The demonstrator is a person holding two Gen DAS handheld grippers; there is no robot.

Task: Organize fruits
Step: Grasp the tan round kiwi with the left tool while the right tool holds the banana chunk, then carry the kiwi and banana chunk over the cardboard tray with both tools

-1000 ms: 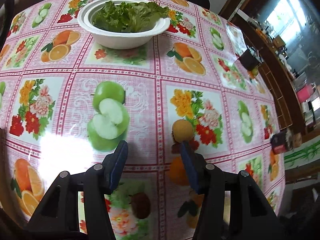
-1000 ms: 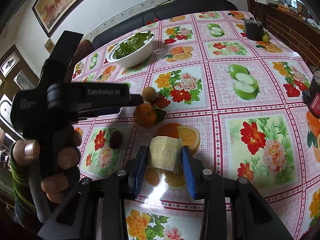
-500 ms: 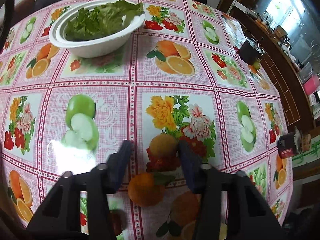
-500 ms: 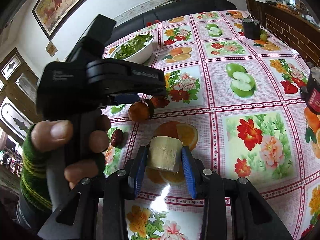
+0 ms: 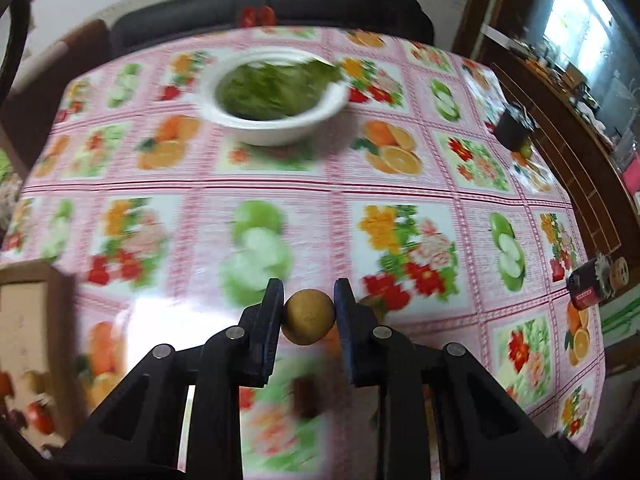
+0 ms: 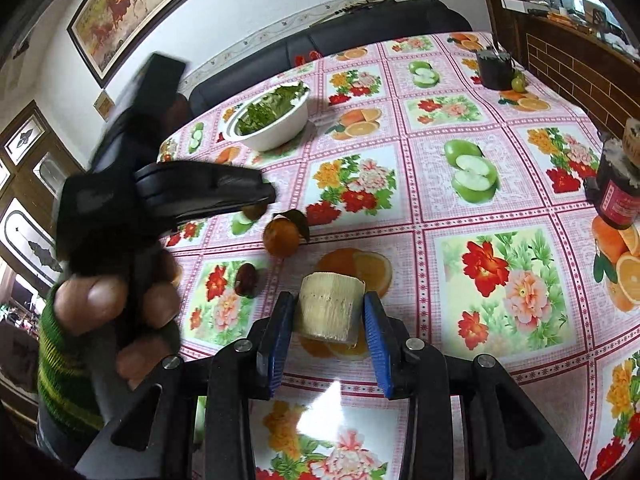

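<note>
Patterned tablecloth [image 5: 400, 184]; left tool [image 5: 309, 310] just closed, clamping tan fruit [image 5: 308, 317] between pads.

Home dining room: fruit-print tablecloth [image 6: 440, 184], sofa [image 6: 360, 36], framed painting [image 6: 132, 4].

Both wrist views look down-forward over table [image 5: 328, 184]; share salad bowl [image 5: 276, 128]

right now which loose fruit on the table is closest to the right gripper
The dark red date: it lies nearer the right gripper than the orange tangerine farther back.
</note>
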